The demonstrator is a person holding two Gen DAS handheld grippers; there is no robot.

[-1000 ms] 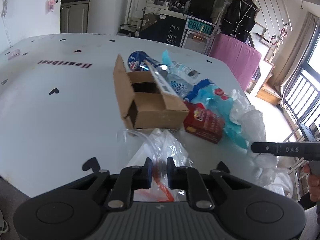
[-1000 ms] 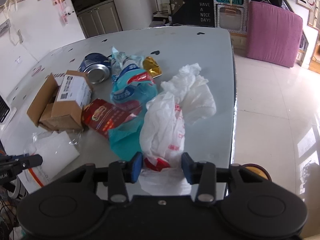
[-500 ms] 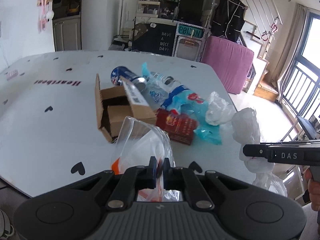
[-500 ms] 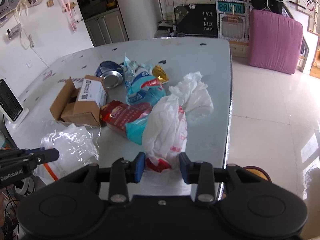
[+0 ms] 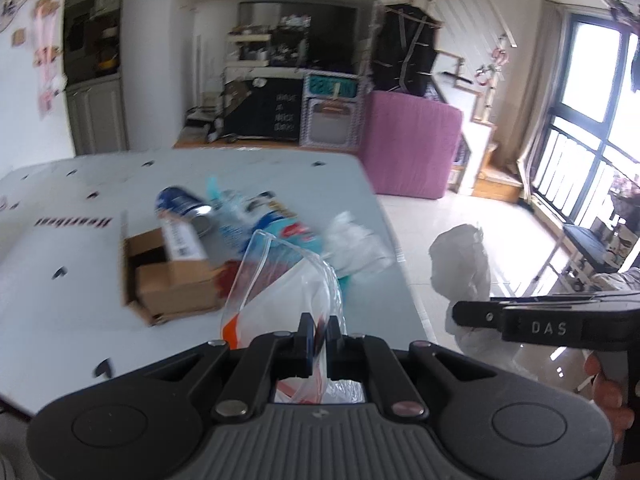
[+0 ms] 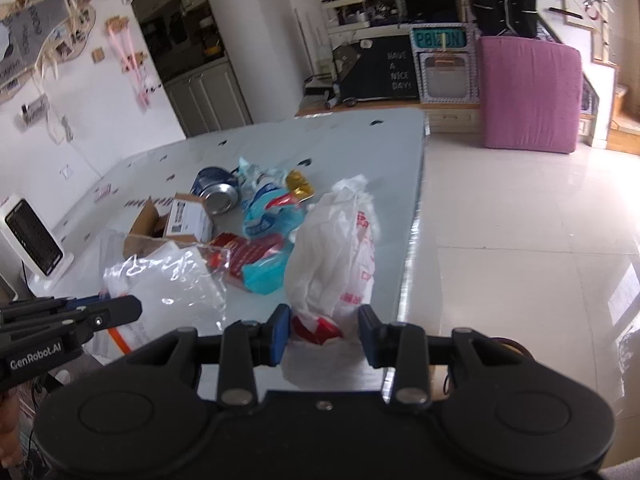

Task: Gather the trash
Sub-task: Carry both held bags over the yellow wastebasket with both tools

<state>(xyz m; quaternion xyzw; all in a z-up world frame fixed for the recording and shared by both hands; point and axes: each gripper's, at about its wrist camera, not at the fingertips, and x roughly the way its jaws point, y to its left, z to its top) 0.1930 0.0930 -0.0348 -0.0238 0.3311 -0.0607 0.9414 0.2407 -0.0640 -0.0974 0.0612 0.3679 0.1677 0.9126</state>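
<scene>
In the left wrist view the left gripper [image 5: 318,338] sits at the bottom centre, its jaws pinched tight on the rim of a clear plastic bag [image 5: 280,292] with an orange stripe; the bag's mouth stands open just above the fingers, and the rest hangs below them.

At the bottom centre of the right wrist view, the right gripper [image 6: 323,334] is partly closed on the red-printed lower end of a white plastic bag [image 6: 334,256], which rises from between the pads towards the middle of the frame.

Beyond both bags, mid-frame on the pale counter [image 6: 360,148], lies the remaining trash: an open cardboard box [image 5: 168,276], a blue can [image 6: 216,192] on its side, a blue wrapper [image 6: 266,216], a red packet [image 6: 248,252] and a gold foil scrap [image 6: 298,182].

A white heater [image 6: 34,238] stands at the left edge.
</scene>
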